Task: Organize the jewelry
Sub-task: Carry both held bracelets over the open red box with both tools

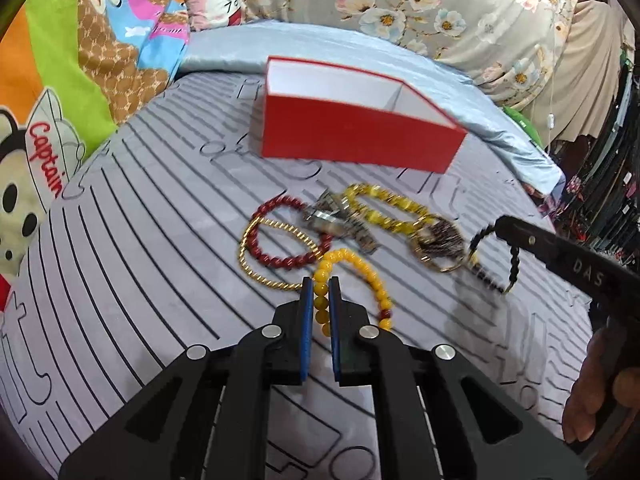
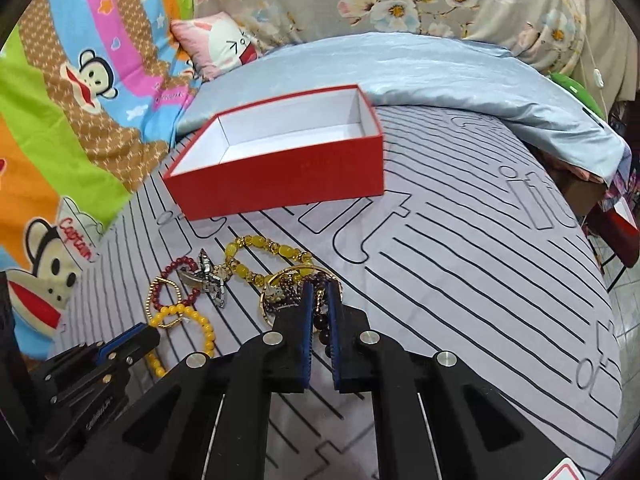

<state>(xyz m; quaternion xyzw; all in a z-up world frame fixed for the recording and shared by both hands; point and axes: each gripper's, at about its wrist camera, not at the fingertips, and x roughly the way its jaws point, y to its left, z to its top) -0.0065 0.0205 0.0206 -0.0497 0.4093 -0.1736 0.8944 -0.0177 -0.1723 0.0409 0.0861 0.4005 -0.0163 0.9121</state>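
Ok, left hand-held gripper [image 1: 321,286] clamped on yellow bead bracelet [image 1: 362,276], right hand-held gripper [image 2: 319,294] clamped on dark bead bracelet [image 2: 322,322], other jewelry on bed nr empty red box [image 2: 280,168].

bracelets [image 2: 192,300] before box [image 2: 280,184]

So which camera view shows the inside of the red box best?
The right wrist view. It looks down into the red box, showing its white floor and all four inner walls, with nothing inside. The left wrist view sees the box from lower, so the near red wall hides the floor and only the far inner walls show.
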